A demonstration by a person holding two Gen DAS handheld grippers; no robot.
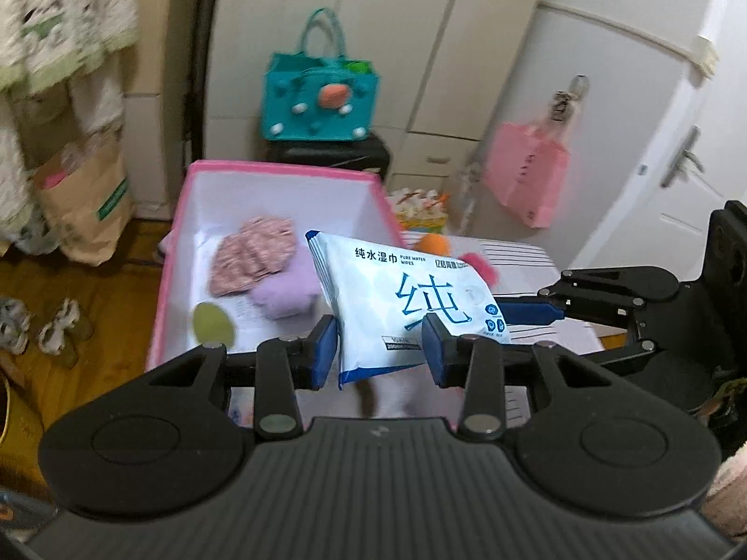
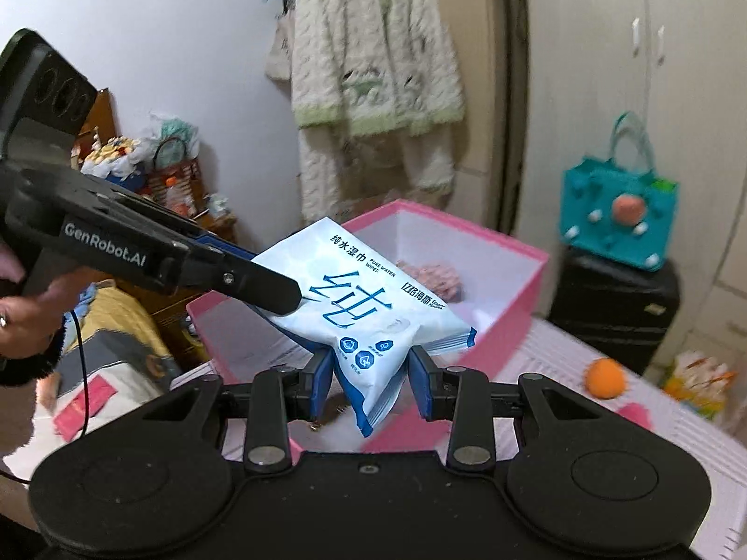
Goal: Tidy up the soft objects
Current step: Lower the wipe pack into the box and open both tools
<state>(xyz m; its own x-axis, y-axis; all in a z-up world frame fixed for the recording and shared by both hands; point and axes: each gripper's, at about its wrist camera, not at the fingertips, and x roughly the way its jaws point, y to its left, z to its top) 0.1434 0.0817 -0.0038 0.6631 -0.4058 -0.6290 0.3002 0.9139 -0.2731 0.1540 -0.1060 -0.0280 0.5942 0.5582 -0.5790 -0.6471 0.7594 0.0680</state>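
I hold a pack of wet wipes (image 1: 406, 298) in the air above a pink-rimmed storage box (image 1: 280, 172), and both tools grip it at once. My left hand-held gripper (image 1: 379, 350) is partly closed, its blue pads (image 1: 323, 347) pressing the pack's lower edge from either side. My right hand-held gripper (image 2: 372, 373) is likewise partly closed on a different corner of the same pack (image 2: 369, 298), which puckers between its pads (image 2: 422, 385).

From the left wrist view, the right tool (image 1: 607, 298) reaches in from the right side, its blue finger meeting the pack's right edge. From the right wrist view, the left tool (image 2: 154, 252) comes in from the left, its black finger lying across the pack's upper left part. A hand (image 2: 28, 317) shows at that view's left edge.

The pack is white and blue, with large blue Chinese lettering and the words "PURE WATER WIPES". It tilts, with one end out over the box.

Inside the box lie a pink patterned cloth (image 1: 254, 259), a lilac plush item (image 1: 287, 291) touching it, and a yellow-green round piece (image 1: 214, 324) nearer the front wall.

An orange ball (image 2: 605, 377) rests on the striped pink bed cover (image 2: 607, 443) beside the box. Behind it, a teal bag (image 1: 320, 93) sits on a black suitcase (image 2: 616, 308).
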